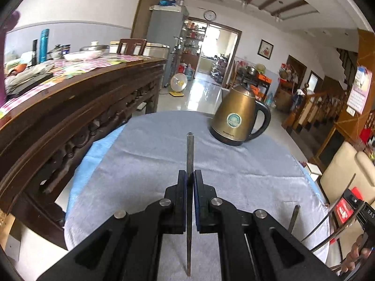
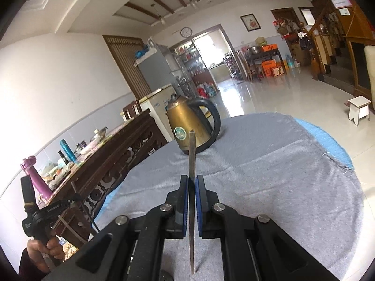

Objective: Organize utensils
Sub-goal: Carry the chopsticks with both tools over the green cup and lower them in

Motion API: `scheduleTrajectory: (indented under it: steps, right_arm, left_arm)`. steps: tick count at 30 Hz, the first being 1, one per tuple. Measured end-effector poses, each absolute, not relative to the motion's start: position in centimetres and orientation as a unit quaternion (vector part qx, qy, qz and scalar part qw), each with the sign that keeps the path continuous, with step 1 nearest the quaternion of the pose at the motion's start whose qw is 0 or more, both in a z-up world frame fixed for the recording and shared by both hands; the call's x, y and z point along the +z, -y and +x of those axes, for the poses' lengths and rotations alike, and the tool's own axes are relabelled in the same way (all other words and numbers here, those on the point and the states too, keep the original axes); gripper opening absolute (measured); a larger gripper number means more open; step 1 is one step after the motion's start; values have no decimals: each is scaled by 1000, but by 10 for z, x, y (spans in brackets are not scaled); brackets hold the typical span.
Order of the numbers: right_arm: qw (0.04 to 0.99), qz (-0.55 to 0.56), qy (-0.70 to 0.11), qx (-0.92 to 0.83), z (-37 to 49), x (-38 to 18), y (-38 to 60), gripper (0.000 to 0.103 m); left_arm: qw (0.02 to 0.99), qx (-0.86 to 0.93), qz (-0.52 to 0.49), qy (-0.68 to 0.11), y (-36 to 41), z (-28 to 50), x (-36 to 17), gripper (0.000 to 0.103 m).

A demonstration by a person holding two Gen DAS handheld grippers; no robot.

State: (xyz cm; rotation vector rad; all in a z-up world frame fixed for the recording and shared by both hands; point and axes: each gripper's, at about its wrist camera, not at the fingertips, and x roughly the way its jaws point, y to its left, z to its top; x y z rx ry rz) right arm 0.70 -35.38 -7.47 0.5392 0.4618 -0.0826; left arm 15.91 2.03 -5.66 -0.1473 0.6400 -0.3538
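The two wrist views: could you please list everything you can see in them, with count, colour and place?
Chopstick: two, dark metal, one clamped in each gripper, pointing forward.
Kettle: one, bronze with black handle, far side of the cloth.
Cloth: one, grey, covering the round table, a blue layer showing at its edge.
Sideboard: one, dark carved wood, left of the table, cluttered top.
Stool: one, white, on the floor at right.
Clock: one, white, above the doorway.
Left gripper: black, jaws shut on a chopstick.
Right gripper: black, jaws shut on a chopstick.
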Motion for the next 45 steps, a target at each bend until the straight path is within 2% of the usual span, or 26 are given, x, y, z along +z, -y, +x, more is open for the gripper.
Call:
scheduleTrajectory:
  steps: [13, 32, 45]
  right_arm:
    - [954, 242, -173, -47, -37, -33, 350, 6]
    - [973, 201, -107, 22, -73, 32, 300, 6]
    - [974, 183, -122, 49, -52, 20, 263, 6]
  left_arm:
    - [937, -195, -73, -279, -46, 108, -23, 5]
    - [928, -282, -95, -224, -38, 46, 46, 5]
    - [916, -322, -103, -218, -8, 41, 40, 5]
